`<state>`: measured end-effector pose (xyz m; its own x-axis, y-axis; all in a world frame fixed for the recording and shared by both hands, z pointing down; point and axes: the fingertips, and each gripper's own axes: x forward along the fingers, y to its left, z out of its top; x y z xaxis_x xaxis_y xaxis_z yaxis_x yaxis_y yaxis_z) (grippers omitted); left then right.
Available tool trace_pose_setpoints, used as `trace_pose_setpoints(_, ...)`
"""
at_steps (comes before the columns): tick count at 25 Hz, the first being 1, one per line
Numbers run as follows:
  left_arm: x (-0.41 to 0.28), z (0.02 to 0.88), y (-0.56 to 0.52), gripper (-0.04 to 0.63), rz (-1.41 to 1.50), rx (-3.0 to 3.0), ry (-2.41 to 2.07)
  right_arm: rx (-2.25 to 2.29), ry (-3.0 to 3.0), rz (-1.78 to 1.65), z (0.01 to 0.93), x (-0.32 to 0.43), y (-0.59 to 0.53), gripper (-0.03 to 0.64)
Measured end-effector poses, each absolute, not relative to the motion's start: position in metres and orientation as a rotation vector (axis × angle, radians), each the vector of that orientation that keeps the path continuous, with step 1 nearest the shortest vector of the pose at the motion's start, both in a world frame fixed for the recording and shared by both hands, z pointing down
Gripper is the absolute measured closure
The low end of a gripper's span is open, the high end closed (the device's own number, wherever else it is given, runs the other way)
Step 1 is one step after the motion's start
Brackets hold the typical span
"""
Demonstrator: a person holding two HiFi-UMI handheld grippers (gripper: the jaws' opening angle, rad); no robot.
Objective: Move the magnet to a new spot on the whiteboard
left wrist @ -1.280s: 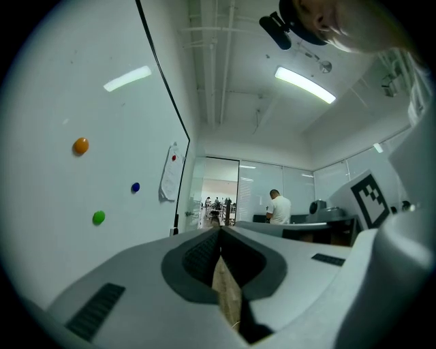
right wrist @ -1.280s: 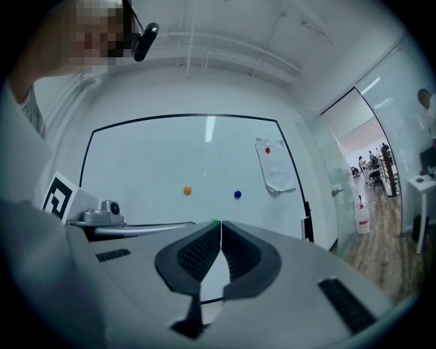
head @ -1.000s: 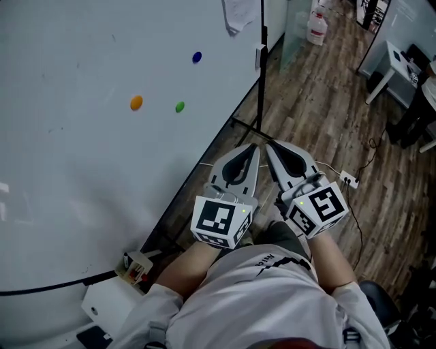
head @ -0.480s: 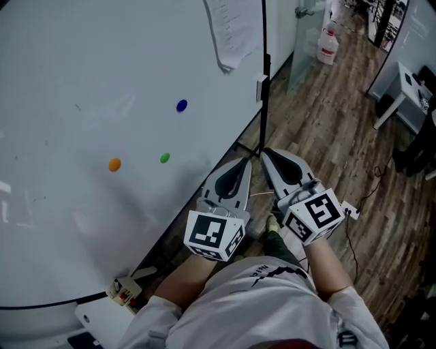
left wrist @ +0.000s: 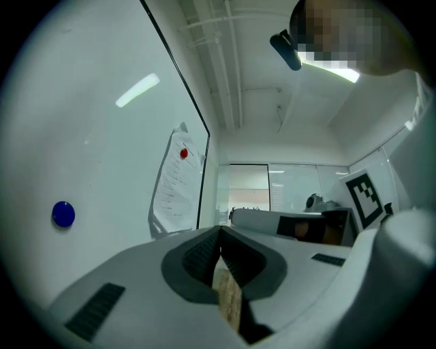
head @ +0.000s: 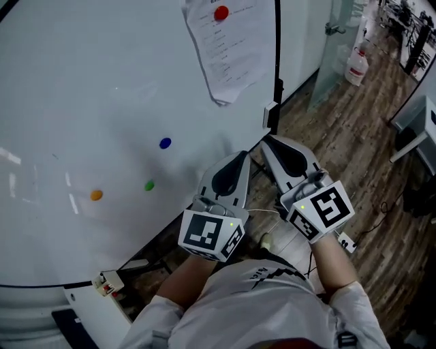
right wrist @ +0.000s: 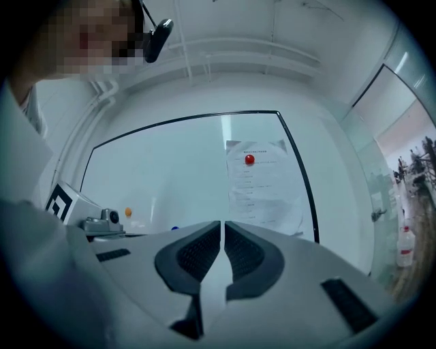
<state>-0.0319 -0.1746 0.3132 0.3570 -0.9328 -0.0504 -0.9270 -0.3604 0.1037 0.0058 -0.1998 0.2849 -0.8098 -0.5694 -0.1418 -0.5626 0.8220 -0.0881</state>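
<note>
Several round magnets stick to the whiteboard point(head: 82, 88): a blue magnet point(head: 165, 143), a green magnet point(head: 149, 185), an orange magnet point(head: 96, 195), and a red magnet point(head: 221, 13) pinning a printed sheet point(head: 228, 51). My left gripper point(head: 243, 155) is shut and empty, its tip to the right of the blue magnet and apart from it. My right gripper point(head: 268, 140) is shut and empty beside it, near the board's right edge. The left gripper view shows the blue magnet point(left wrist: 63, 214) and the red magnet point(left wrist: 183, 153). The right gripper view shows the red magnet point(right wrist: 249, 159) and the orange magnet point(right wrist: 127, 213).
The board's black frame and stand point(head: 276, 75) run down its right side. A small box with markers point(head: 103, 281) sits at the board's lower edge. On the wood floor lie a power strip point(head: 345, 241) and a plastic bottle point(head: 357, 65); a white table point(head: 419, 126) stands far right.
The head view has tipped upward, so the magnets sit lower in the picture and the sheet with the red magnet has come into sight. Both grippers stay shut, side by side.
</note>
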Motion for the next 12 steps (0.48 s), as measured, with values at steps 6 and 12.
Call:
trace_pose_setpoints(6,-0.033,0.304,-0.203,0.583,-0.113,2.507,-1.820,-0.812,2.843,-0.060,0.276,0.002,-0.230,0.601)
trace_pose_setpoints(12,-0.048,0.301,-0.211,0.583,-0.114,2.511,-1.857,-0.808,2.847,-0.067,0.279,-0.016,-0.242,0.601)
